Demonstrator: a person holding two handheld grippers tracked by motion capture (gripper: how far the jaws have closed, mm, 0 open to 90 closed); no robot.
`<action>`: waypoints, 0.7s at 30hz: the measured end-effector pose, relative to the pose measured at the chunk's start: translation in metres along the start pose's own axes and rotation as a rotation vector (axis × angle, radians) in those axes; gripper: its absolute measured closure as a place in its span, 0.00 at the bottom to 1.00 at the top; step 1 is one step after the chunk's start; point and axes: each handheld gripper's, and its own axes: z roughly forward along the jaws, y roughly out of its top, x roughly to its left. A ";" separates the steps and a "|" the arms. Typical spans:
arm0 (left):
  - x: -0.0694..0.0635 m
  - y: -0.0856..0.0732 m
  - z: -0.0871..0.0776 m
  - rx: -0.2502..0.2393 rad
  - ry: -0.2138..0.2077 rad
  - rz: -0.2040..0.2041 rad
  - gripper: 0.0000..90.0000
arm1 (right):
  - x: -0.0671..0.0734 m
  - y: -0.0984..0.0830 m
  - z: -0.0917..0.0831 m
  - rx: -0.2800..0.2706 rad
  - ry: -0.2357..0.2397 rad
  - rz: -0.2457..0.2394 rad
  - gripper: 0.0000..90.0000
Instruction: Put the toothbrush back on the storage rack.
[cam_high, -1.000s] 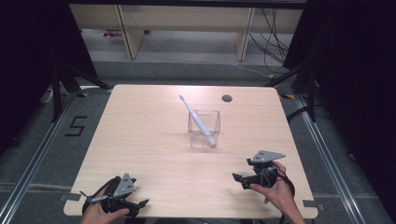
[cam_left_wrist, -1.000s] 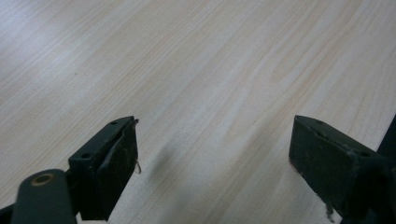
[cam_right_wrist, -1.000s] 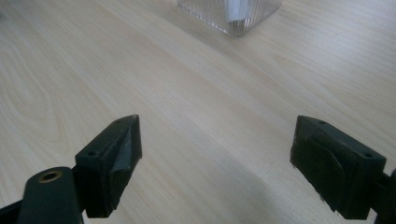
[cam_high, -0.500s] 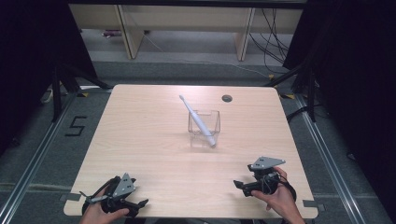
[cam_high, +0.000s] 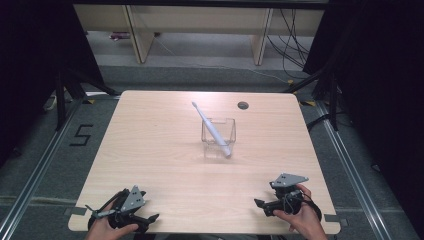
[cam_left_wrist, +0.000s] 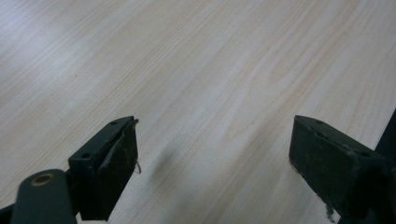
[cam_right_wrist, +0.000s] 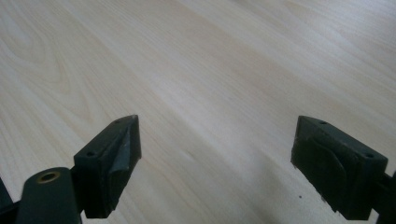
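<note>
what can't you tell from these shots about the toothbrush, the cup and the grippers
- Toothbrush: bristles too small to make out in the high view.
- Cup: clear walls blur whether the brush's lower end rests inside or past it.
- Left gripper, right gripper: high view cuts off the hands at the bottom edge.

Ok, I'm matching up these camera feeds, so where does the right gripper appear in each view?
High view: the right gripper is at bottom right, in the person's hand, near the table's front edge.
Right gripper view: its two black jaws rise from the bottom corners, wide apart.
Left gripper view: the jaws here belong to the left gripper.
Shared landmark: the pale wooden tabletop.
</note>
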 end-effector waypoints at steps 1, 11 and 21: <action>0.000 0.000 0.000 0.003 0.001 0.007 0.17 | -0.001 -0.002 -0.001 -0.002 -0.005 -0.017 0.19; 0.001 0.000 0.000 0.000 0.000 0.018 0.17 | 0.004 -0.007 0.001 -0.009 -0.001 -0.030 0.19; 0.001 0.001 0.000 0.000 -0.004 0.020 0.17 | 0.003 -0.006 -0.001 0.013 -0.008 -0.059 0.19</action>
